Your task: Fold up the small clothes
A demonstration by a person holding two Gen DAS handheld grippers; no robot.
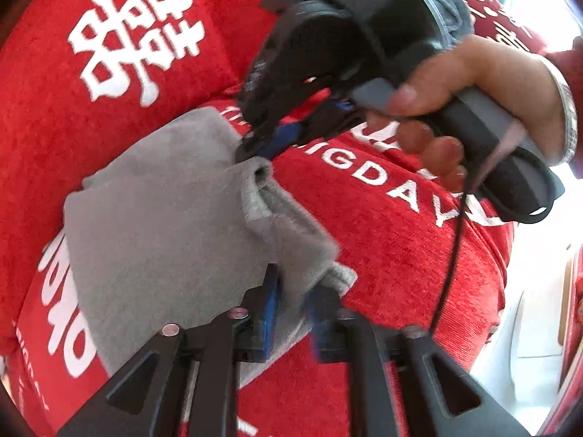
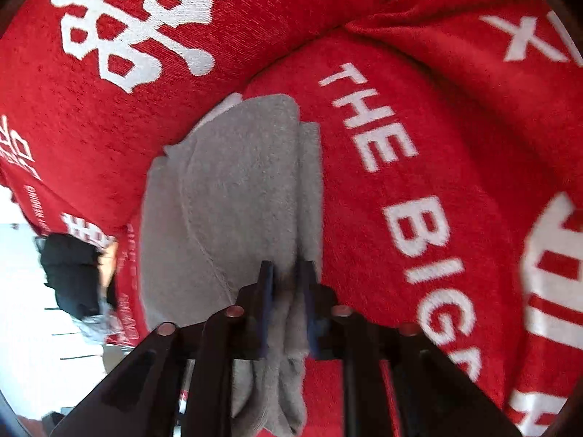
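While both tongs pinch the same folded edge, the relation that matters is how that edge runs between them. In the left wrist view, we have the left tongs (image 1: 295,291) at 6 o'clock, pressed onto a bunched corner of the grey cloth (image 1: 164,218). The right tongs (image 1: 255,145) sit up toward 12 o'clock, clamping the far end of the same edge. So the fold's long axis runs roughly 6 to 12 between the two grips, and the cloth body spreads out toward 9 o'clock from that line.

In the right wrist view, the right tongs (image 2: 288,291) are pressed together on a thick stack of grey layers. The grey cloth (image 2: 233,182) stretches away toward 12 o'clock along the finger line.

Neither side is nearer in any useful sense: each already holds its own end. The person's hand (image 1: 473,98) wraps the right handle at 2 o'clock.

The cloth looks like soft grey fleece or terry, already doubled at least once, with a curved seam showing. It lies on a red cushion cover (image 2: 419,145) with white lettering, not a worktop.

We judge the next move is to carry this held edge over toward 9 o'clock, both ends level.
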